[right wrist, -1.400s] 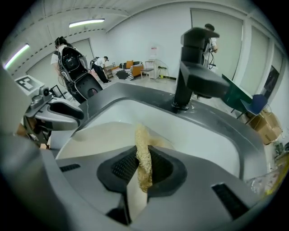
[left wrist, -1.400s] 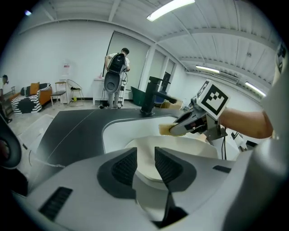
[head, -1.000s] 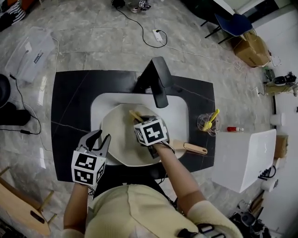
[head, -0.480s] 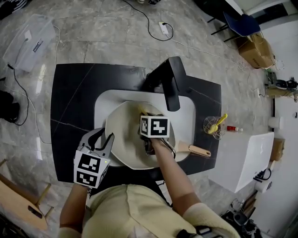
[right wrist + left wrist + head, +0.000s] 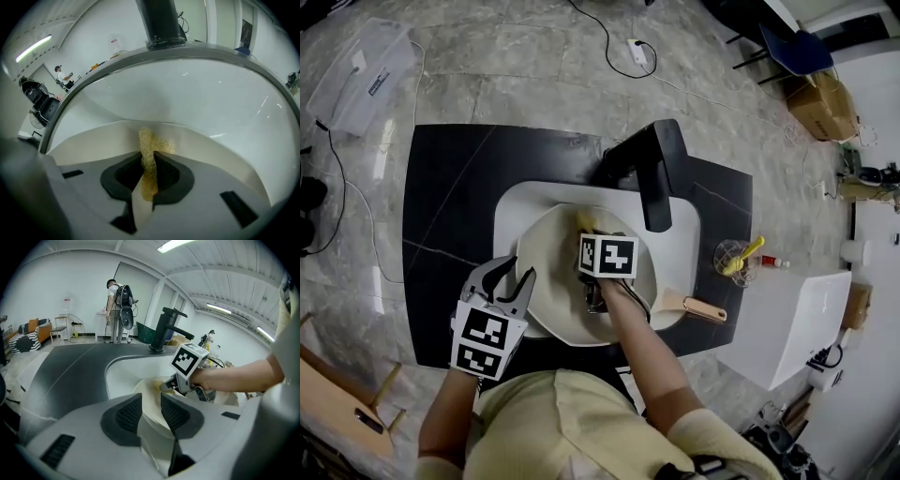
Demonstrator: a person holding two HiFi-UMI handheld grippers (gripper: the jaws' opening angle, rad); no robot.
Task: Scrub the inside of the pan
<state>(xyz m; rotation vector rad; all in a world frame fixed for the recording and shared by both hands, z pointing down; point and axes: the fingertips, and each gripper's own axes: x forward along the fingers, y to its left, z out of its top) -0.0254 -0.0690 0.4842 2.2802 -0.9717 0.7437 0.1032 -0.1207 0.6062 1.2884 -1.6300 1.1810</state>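
Note:
A cream pan lies in the white sink, its wooden handle pointing right. My right gripper is inside the pan, shut on a yellow sponge. In the right gripper view the sponge sticks out between the jaws and presses against the pan's inner wall. My left gripper is at the pan's left rim. In the left gripper view the jaws are shut on that rim.
A black faucet overhangs the sink's far side, set in a black counter. A glass with a yellow brush stands at the right, next to a white box. A person stands far off in the room.
My right gripper has moved the sponge a little toward the pan's far side. The left gripper has stayed on the rim. The head camera has shifted slightly.

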